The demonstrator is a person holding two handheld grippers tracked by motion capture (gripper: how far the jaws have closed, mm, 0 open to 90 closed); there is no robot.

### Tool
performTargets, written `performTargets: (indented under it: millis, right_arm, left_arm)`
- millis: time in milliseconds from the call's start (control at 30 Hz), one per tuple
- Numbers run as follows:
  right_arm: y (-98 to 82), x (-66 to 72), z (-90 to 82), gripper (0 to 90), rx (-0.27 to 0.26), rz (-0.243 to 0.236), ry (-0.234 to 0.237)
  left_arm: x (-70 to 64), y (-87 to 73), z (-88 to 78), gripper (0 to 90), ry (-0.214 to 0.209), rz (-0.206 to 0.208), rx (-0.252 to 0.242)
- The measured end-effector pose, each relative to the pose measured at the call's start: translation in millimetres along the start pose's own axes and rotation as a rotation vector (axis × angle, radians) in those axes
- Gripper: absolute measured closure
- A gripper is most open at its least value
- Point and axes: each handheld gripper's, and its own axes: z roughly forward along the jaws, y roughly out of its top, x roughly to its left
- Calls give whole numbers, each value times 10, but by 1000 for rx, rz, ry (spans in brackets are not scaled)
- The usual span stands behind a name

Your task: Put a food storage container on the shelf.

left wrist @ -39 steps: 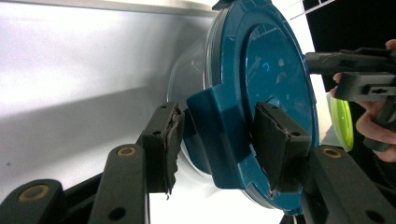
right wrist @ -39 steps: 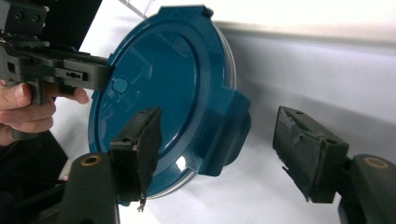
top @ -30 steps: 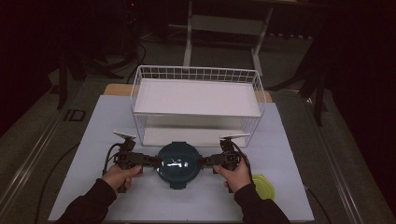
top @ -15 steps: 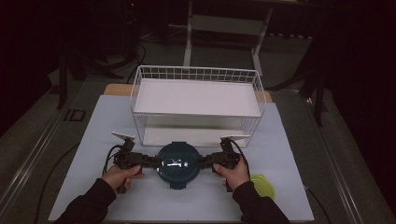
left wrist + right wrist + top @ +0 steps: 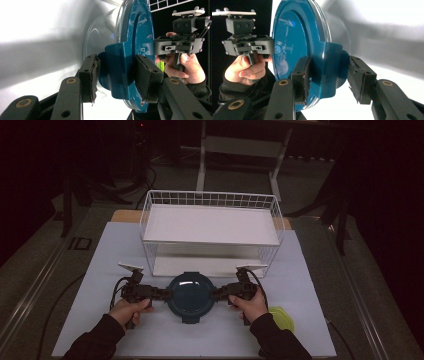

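A round clear container with a dark teal lid [image 5: 190,292] sits on the white table near its front edge. My left gripper [image 5: 167,294] comes at it from the left, and its jaws have just been closing. In the left gripper view the pads [image 5: 93,72] press on the lid's teal latch tab [image 5: 117,70]. My right gripper [image 5: 214,294] meets the container from the right; its jaws have just been closing too. There the pads [image 5: 305,72] clamp the opposite latch tab [image 5: 327,67]. Each gripper view also shows the other hand-held gripper behind the lid.
A white wire basket rack [image 5: 210,225] with a shelf stands just behind the container. A yellow-green lid-like thing [image 5: 282,317] lies on the table by the right forearm. The table's front edge runs close under both sleeves.
Both grippers stay at the container's two sides; their jaws look drawn in tighter on the lid's tabs. The container has not moved.
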Motion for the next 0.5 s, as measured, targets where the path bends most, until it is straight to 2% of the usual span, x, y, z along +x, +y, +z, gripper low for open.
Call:
performTargets:
  millis: [133, 300, 500]
  right_arm:
    - [-23, 29, -22, 546, 4, -20, 0]
    - [-41, 41, -44, 549, 6, -38, 1]
    - [-47, 82, -108, 549, -6, -64, -3]
  left_arm:
    - [-35, -25, -20, 557, 4, -12, -4]
    - [-89, -65, -31, 563, 10, 10, -7]
    - [-148, -72, -46, 566, -7, 19, -6]
